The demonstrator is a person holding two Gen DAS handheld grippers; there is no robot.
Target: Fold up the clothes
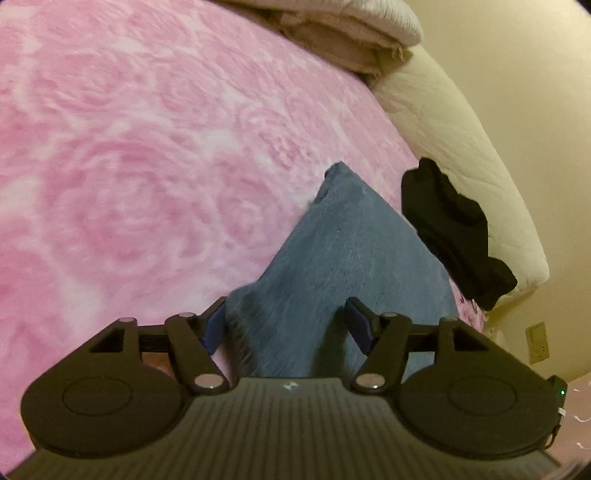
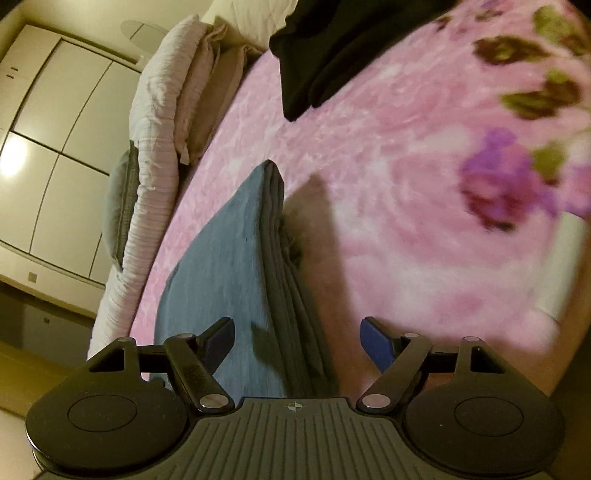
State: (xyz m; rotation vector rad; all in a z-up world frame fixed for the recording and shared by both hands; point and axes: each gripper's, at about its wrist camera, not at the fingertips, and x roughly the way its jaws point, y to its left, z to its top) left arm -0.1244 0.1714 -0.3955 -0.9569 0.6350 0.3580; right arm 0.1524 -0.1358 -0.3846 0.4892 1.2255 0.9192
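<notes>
In the left wrist view, the left hand-held gripper (image 1: 286,317) stands with its jaws spread wide, and its blue pads (image 1: 360,325) press on nothing. A folded blue garment (image 1: 332,258) lies on the pink rose-patterned blanket (image 1: 129,166) of the bed and runs away from the camera to a narrow far corner. Its near end lies between and below the two fingers, whether touching them cannot be told. A crumpled black garment (image 1: 450,229) lies just to the right of the blue one, at the blanket's edge beside a cream quilted mattress edge (image 1: 461,129). Folded pale bedding (image 1: 340,33) is piled at the far end of the bed.

In the right wrist view, the right hand-held gripper (image 2: 297,334) is likewise wide open, with nothing clamped. The blue garment (image 2: 229,266) shows its stacked folded layers along its right edge, and its near end lies between and under the fingers. The pink blanket (image 2: 388,184) spreads to the right, with purple flowers printed near its border. The black garment (image 2: 325,48) lies at the top, well apart from the gripper. Pale folded bedding (image 2: 162,110) lines the left side of the bed, and white wardrobe doors (image 2: 55,129) stand beyond.
</notes>
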